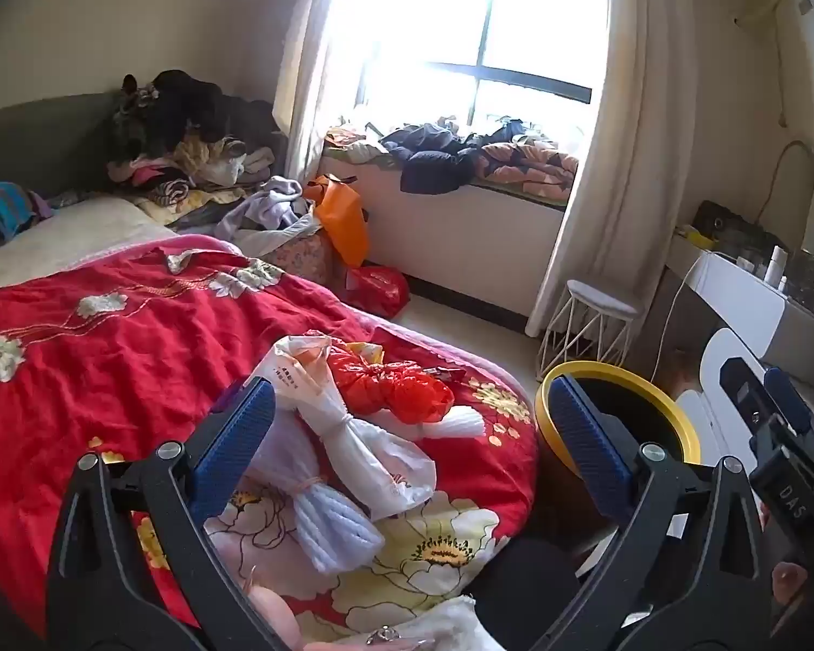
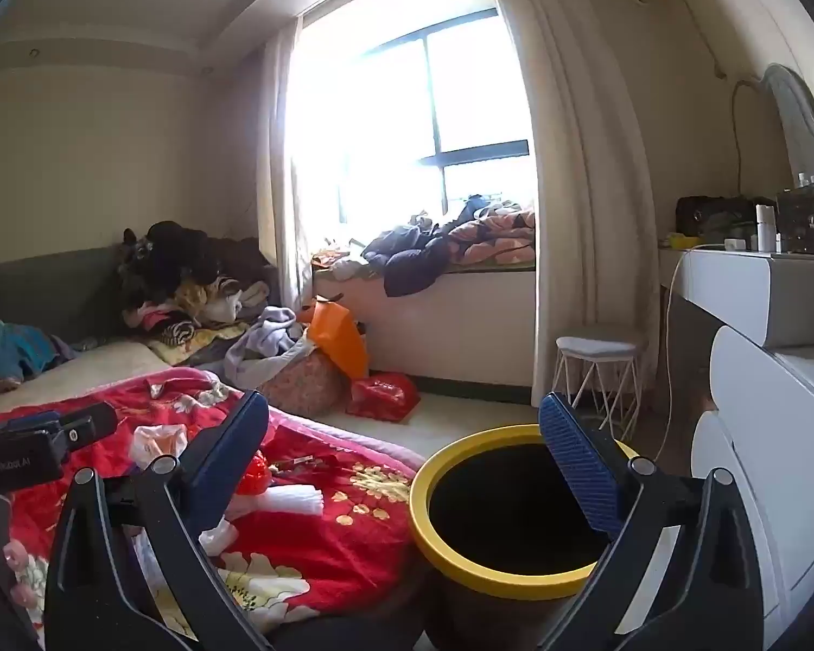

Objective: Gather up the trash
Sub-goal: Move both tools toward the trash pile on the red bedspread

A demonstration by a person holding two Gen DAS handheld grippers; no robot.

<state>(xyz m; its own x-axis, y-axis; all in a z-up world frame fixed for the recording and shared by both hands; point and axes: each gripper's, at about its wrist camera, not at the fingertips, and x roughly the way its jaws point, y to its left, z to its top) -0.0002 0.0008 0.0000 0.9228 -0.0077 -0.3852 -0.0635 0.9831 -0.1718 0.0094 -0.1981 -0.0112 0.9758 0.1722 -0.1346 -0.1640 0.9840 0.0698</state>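
Trash lies on the red floral quilt (image 1: 108, 336): a white knotted plastic bag (image 1: 353, 423), a red crumpled bag (image 1: 396, 385), a white pleated paper piece (image 1: 456, 423) and a pale lilac bundle (image 1: 331, 526). My left gripper (image 1: 412, 417) is open and empty, just above the white bag. A yellow-rimmed dark bin (image 2: 510, 515) stands beside the bed; it also shows in the left wrist view (image 1: 618, 407). My right gripper (image 2: 407, 450) is open and empty, over the bin's near rim. The right gripper shows at the right edge of the left wrist view (image 1: 776, 423).
Piled clothes (image 1: 190, 163) lie at the bed's head. An orange bag (image 1: 342, 217) and a red bag (image 1: 377, 287) sit on the floor by the window seat (image 1: 461, 233). A white wire stool (image 2: 597, 374) and a white dresser (image 2: 760, 380) stand at the right.
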